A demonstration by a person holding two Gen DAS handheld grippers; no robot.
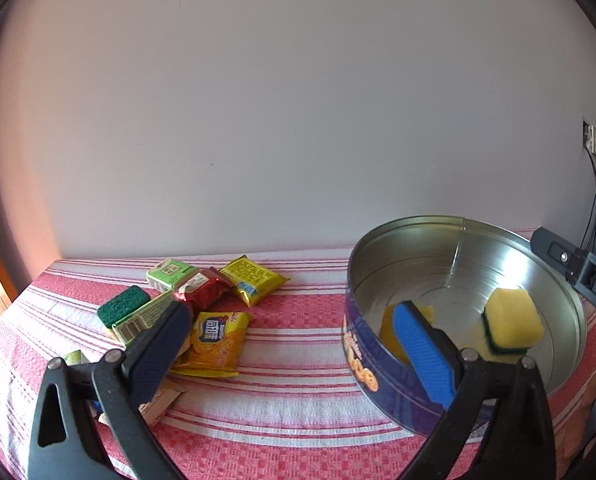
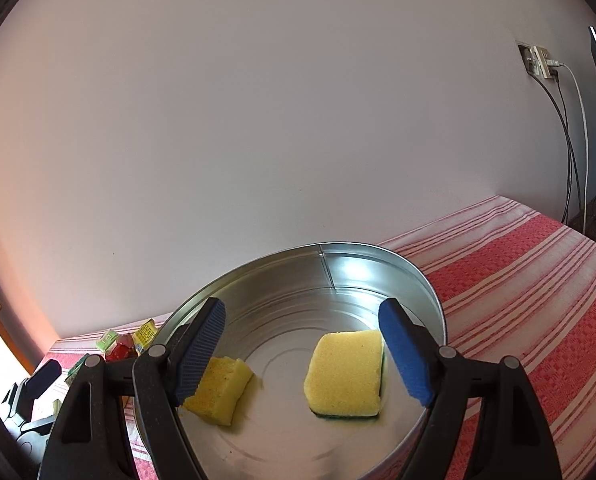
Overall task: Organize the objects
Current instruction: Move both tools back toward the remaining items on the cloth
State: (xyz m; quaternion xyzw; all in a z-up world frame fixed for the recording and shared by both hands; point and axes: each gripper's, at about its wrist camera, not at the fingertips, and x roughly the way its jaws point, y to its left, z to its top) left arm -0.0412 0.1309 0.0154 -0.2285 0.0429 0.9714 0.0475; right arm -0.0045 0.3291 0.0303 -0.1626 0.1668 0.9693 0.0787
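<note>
Right wrist view: right gripper (image 2: 302, 350) gapes wide above the tin's rim (image 2: 438, 300); two sponges (image 2: 346, 372) lie inside, apart. Left gripper (image 1: 294, 344) spread wide, empty, beside snack packets (image 1: 218, 340).

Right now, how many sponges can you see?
3. Two sponges lie inside the tin: one on the left, one on the right. A third, green side up, sits among the snack packets; more may be hidden.
</note>
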